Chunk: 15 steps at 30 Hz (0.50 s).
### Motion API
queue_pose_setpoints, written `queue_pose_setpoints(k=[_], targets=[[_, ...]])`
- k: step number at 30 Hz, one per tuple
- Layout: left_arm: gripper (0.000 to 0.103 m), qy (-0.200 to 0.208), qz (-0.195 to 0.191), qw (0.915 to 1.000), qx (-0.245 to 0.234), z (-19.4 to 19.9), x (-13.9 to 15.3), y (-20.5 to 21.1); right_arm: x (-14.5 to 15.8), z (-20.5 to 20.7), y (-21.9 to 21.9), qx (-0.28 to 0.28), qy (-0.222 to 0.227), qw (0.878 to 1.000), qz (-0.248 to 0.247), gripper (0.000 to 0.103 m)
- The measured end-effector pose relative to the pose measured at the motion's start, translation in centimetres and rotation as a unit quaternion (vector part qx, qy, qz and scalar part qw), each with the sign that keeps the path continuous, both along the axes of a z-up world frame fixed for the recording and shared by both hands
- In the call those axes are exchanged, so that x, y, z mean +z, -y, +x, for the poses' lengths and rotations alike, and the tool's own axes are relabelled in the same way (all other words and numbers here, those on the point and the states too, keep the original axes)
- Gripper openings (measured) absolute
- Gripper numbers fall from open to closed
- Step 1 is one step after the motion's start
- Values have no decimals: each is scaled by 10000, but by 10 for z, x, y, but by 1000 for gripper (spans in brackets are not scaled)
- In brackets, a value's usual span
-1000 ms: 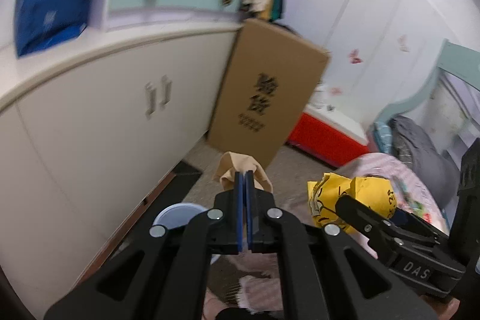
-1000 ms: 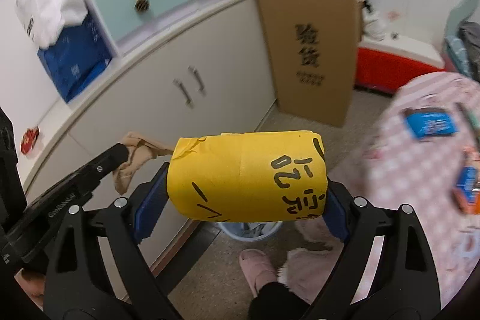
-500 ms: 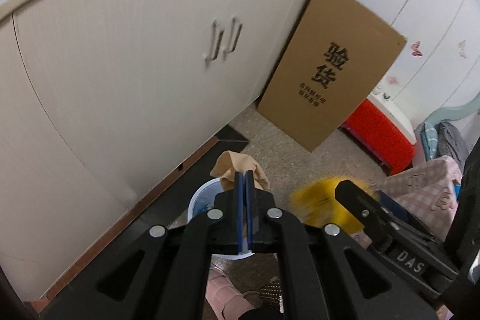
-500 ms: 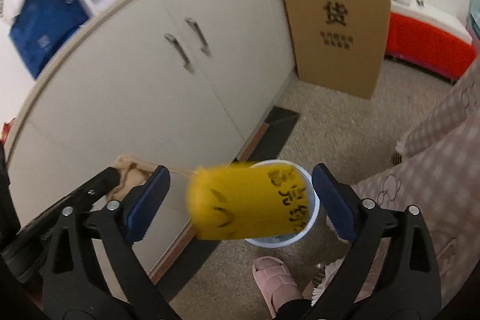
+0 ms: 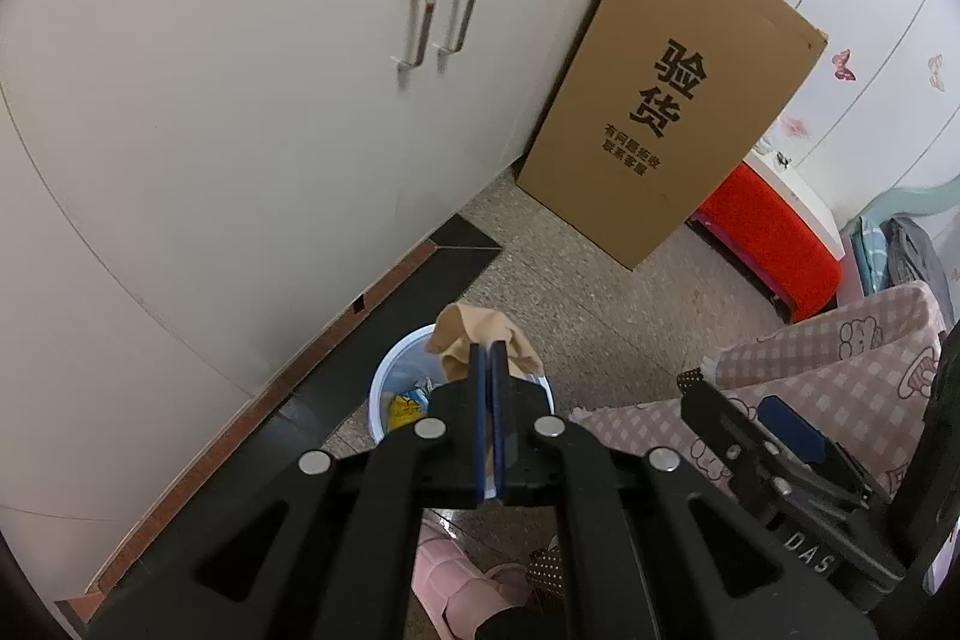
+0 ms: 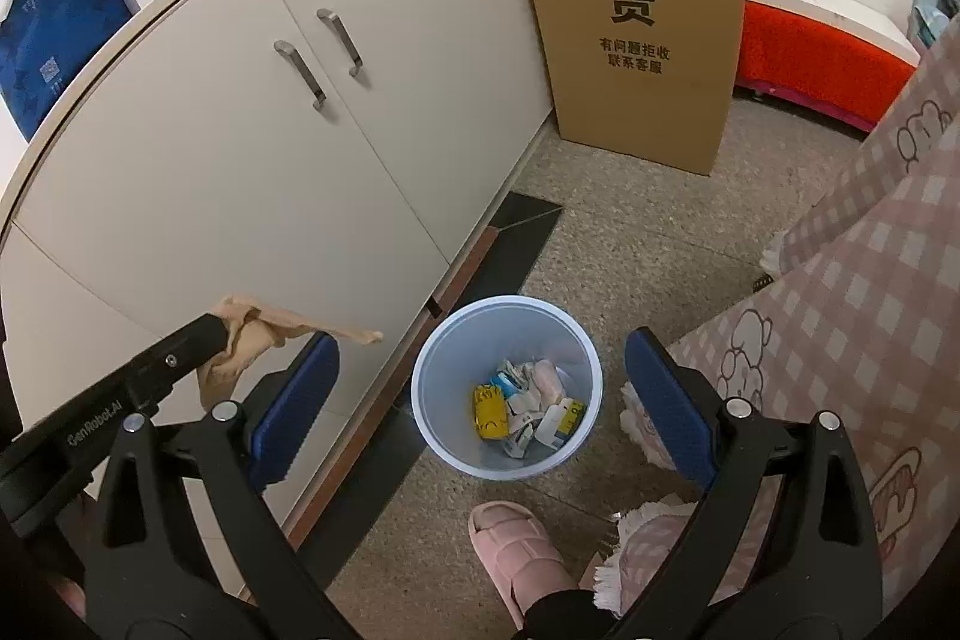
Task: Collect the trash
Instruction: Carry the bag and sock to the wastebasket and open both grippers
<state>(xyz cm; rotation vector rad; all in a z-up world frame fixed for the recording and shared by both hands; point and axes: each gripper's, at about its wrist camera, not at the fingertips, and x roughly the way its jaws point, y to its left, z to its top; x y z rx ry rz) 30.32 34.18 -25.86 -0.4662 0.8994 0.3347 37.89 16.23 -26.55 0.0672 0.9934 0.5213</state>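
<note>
My left gripper (image 5: 488,358) is shut on a crumpled beige cloth (image 5: 474,337) and holds it above the near rim of a pale blue trash bin (image 5: 390,376) on the floor. In the right wrist view the cloth (image 6: 252,334) hangs from the left gripper at the left. My right gripper (image 6: 480,388) is open and empty, straight above the bin (image 6: 438,358). A yellow wrapper (image 6: 491,411) lies inside the bin among other scraps.
White cabinet doors (image 6: 270,160) stand close on the left. A tall cardboard box (image 6: 630,10) leans against them, with a red box (image 6: 822,58) behind. A pink checked cloth (image 6: 870,280) hangs on the right. A pink slipper (image 6: 516,544) is below the bin.
My right gripper has opened and the yellow wrapper has dropped from it into the bin. Both grippers have tilted down toward the bin. The left gripper still holds the cloth.
</note>
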Motion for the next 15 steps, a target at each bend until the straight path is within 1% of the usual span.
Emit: queue_pose_setpoints(k=[11, 15], targets=[[2, -122, 103, 9997, -201, 23, -2, 19, 3, 5, 20, -442, 167, 9989, 50, 94], [2, -119, 136, 9996, -221, 33, -2, 22, 3, 9, 30, -626, 157, 9977, 209, 94]])
